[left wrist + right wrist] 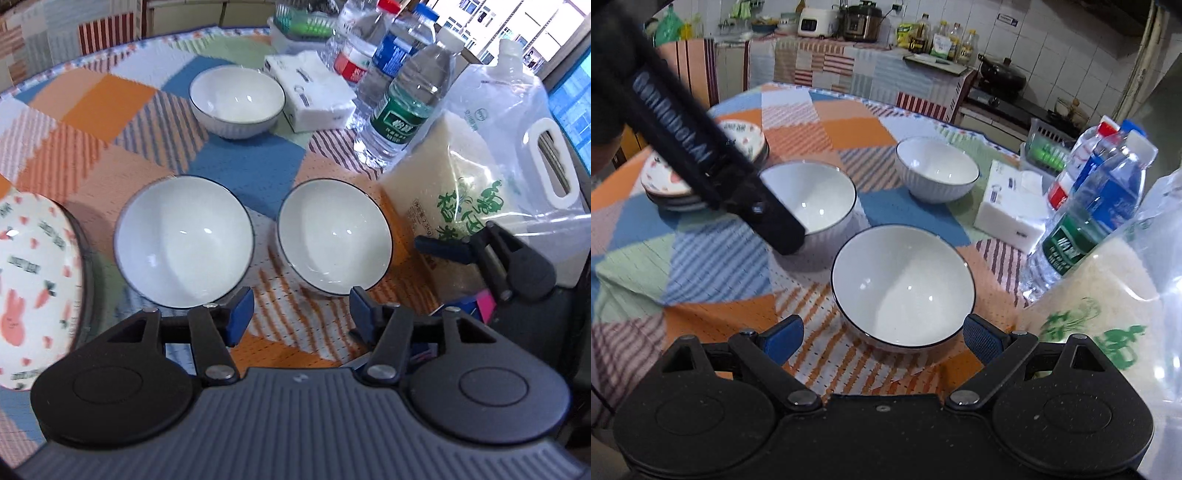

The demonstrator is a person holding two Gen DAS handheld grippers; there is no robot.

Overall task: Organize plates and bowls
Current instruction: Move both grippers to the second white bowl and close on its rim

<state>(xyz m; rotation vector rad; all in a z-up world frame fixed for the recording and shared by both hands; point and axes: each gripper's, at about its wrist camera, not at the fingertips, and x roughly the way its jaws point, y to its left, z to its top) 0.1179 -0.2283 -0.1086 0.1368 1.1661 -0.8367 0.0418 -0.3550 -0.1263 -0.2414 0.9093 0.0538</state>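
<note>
Three white bowls with dark rims stand on the patchwork tablecloth. In the left wrist view the near left bowl, the near right bowl and the far bowl show. A patterned plate lies at the left edge. My left gripper is open and empty, above the cloth just short of the two near bowls. My right gripper is open and empty, its fingertips either side of the near bowl. The right wrist view also shows the middle bowl, the far bowl and stacked patterned plates.
Water bottles, a tissue pack and a bag of rice crowd the right side of the table. The left gripper's body crosses the right wrist view. A kitchen counter stands behind the table.
</note>
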